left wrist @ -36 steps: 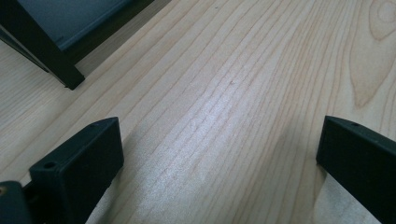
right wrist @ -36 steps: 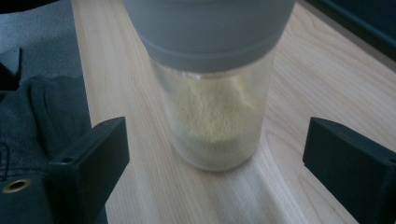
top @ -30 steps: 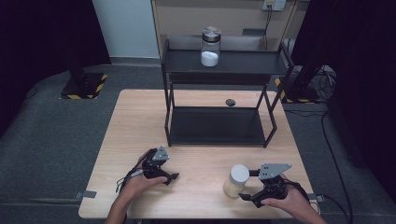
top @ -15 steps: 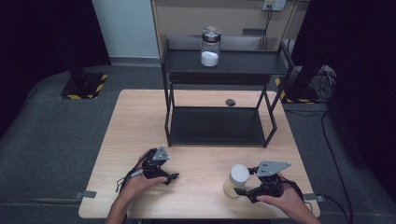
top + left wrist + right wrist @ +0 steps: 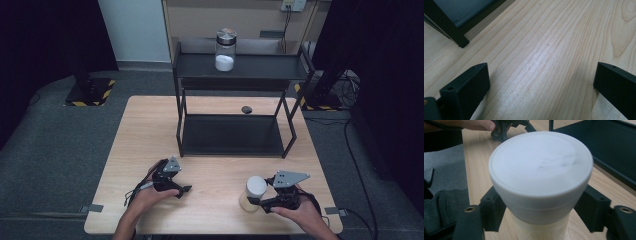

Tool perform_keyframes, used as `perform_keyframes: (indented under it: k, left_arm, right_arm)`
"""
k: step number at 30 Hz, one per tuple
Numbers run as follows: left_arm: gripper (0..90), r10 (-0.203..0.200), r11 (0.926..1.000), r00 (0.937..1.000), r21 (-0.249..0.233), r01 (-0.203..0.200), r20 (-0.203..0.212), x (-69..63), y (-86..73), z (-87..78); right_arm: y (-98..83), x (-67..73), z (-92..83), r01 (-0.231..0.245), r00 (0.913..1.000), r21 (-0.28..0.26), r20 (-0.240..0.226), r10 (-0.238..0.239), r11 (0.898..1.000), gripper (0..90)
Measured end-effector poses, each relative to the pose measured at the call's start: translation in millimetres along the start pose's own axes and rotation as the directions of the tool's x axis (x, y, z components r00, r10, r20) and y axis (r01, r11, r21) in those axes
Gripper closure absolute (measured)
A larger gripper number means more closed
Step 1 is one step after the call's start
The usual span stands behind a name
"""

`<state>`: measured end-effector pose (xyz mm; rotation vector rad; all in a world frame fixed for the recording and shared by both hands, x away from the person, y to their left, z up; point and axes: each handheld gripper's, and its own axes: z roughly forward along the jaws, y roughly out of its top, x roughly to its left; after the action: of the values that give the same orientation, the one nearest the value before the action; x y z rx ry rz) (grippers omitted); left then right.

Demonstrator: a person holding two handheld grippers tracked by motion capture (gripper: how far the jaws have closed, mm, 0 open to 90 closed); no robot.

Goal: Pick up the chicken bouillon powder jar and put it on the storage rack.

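A jar with a white lid and pale cream contents stands upright near the table's front right. In the right gripper view the jar sits close up. My right gripper has just been closing its jaws, and its pads now press on both sides of the jar just under the lid. My left gripper rests on the wood at the front left, held by a hand. In the left gripper view the left gripper stands wide open over bare wood with nothing between its jaws.
A black two-tier shelf rack stands at the back middle of the wooden table. A glass jar with a metal lid and white powder sits on its top shelf. A small dark object lies behind the rack's lower shelf.
The right gripper's jaws have closed in around the white-lidded jar. Both hands and the jar have stayed where they were.
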<state>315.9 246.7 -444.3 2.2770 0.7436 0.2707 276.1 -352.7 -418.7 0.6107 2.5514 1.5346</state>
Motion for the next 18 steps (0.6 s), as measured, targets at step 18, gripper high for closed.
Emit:
perform_keyframes:
  k: [18]
  left_arm:
    - [0.0,0.001,1.0000,1.0000,0.000,-0.001,0.000,-0.1,0.1,0.0]
  right_arm:
    - [5.7,5.7,-13.7,0.042,0.9977,-0.026,0.054,-0.040,0.999,36.1]
